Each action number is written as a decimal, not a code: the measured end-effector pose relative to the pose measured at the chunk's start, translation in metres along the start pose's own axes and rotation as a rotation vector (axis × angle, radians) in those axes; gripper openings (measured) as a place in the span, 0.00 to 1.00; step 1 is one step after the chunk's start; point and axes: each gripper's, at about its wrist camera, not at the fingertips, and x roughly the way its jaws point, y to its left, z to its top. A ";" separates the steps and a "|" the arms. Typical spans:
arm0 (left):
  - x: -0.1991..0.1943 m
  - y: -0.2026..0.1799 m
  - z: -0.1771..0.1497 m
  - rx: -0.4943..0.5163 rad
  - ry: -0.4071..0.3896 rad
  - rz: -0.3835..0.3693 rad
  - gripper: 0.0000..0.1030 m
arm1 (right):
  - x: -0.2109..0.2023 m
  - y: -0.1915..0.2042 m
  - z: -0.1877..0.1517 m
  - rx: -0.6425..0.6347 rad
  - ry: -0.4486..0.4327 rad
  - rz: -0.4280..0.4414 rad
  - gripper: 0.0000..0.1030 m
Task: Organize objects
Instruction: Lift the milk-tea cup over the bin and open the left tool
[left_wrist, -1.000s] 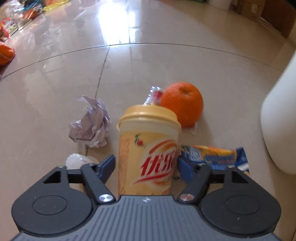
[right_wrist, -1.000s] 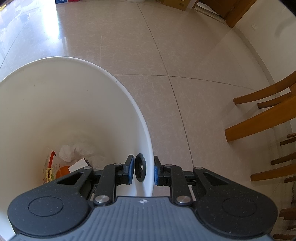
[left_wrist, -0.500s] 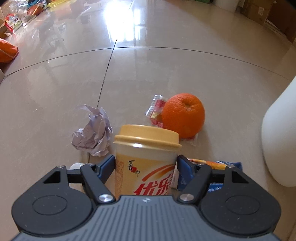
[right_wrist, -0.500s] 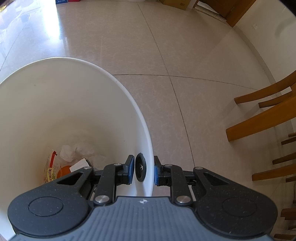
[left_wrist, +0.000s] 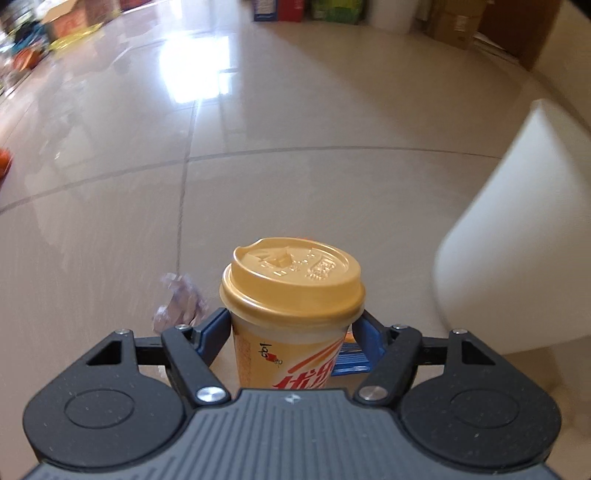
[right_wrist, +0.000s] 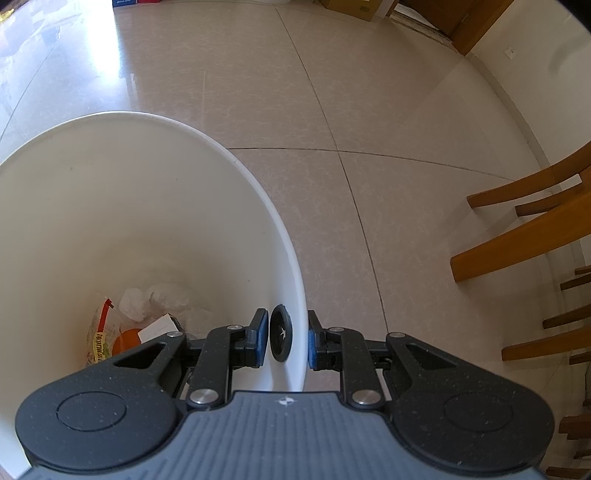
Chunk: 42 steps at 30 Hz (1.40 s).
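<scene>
A yellow lidded drink cup (left_wrist: 291, 291) with red lettering hangs upright above the floor, and my left gripper (left_wrist: 292, 321) is shut on its sides just under the lid. Below it on the tiles lie a crumpled paper ball (left_wrist: 181, 302) and a blue snack wrapper (left_wrist: 349, 360); the cup hides the orange. The white bin (left_wrist: 517, 240) stands to the right. In the right wrist view my right gripper (right_wrist: 287, 338) is shut on the white bin's rim (right_wrist: 280, 229), beside a black knob (right_wrist: 280, 338). Inside lie crumpled white paper (right_wrist: 155, 301), a snack packet (right_wrist: 99, 336) and an orange item (right_wrist: 127, 338).
Shiny beige floor tiles spread out ahead of both grippers. Cardboard boxes (left_wrist: 454, 22) stand along the far wall and colourful clutter (left_wrist: 33, 44) lies at the far left. A wooden chair (right_wrist: 524, 236) stands right of the bin.
My left gripper closed on the cup and has risen with it, so the floor items dropped low in view and the orange went out of sight. The right gripper has not moved.
</scene>
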 end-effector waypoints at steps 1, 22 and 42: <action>-0.013 -0.007 0.008 0.026 -0.005 -0.022 0.70 | 0.000 0.000 0.000 0.000 0.000 0.000 0.23; -0.115 -0.180 0.125 0.325 -0.062 -0.415 0.75 | 0.001 -0.003 0.002 0.016 0.010 0.007 0.23; -0.087 -0.102 0.107 0.178 -0.112 -0.197 0.88 | 0.001 -0.004 0.000 0.010 0.001 0.001 0.23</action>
